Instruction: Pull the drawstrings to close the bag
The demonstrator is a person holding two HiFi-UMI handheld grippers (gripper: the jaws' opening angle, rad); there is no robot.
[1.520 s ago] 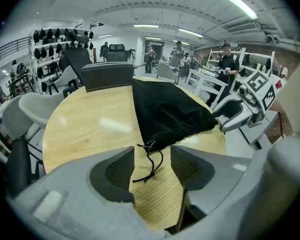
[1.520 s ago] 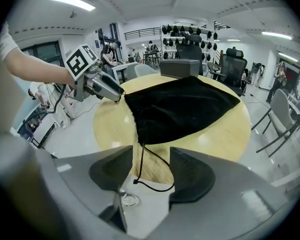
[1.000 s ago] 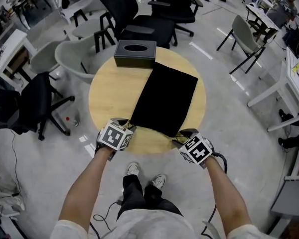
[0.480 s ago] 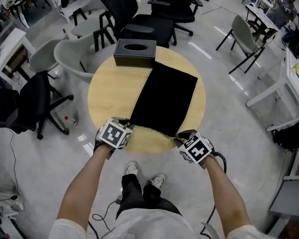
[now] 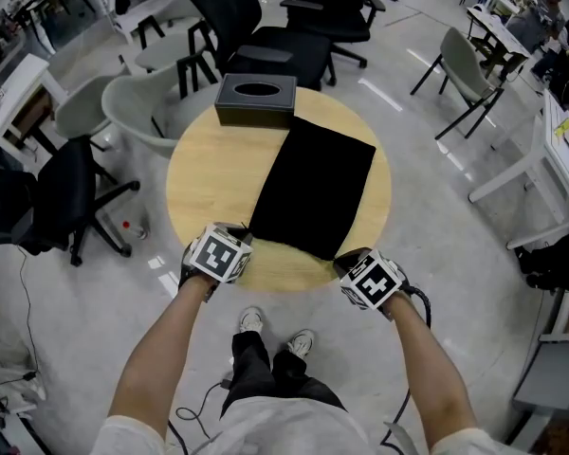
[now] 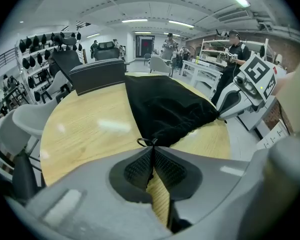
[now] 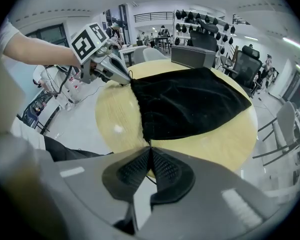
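A black drawstring bag (image 5: 313, 188) lies flat on the round wooden table (image 5: 209, 178), its mouth toward me. My left gripper (image 5: 243, 242) is at the bag's near left corner. Its jaws have just been closing and now pinch a small loop of the left drawstring (image 6: 146, 142) at the left gripper's tips (image 6: 152, 147). My right gripper (image 5: 342, 259) is at the near right corner; its jaws too have just been closing and stand shut on the thin right drawstring (image 7: 149, 145). The bag (image 7: 190, 104) spreads away from both grippers, its mouth edge (image 6: 190, 129) slightly gathered.
A black tissue box (image 5: 256, 100) stands at the table's far edge behind the bag. Grey chairs (image 5: 137, 112) and black office chairs (image 5: 294, 36) ring the table. My shoes (image 5: 275, 335) show under the near table edge.
Both hands have kept their places at the bag's near corners. The cord loop that showed beside the right gripper's tip is now covered by its closed jaws.
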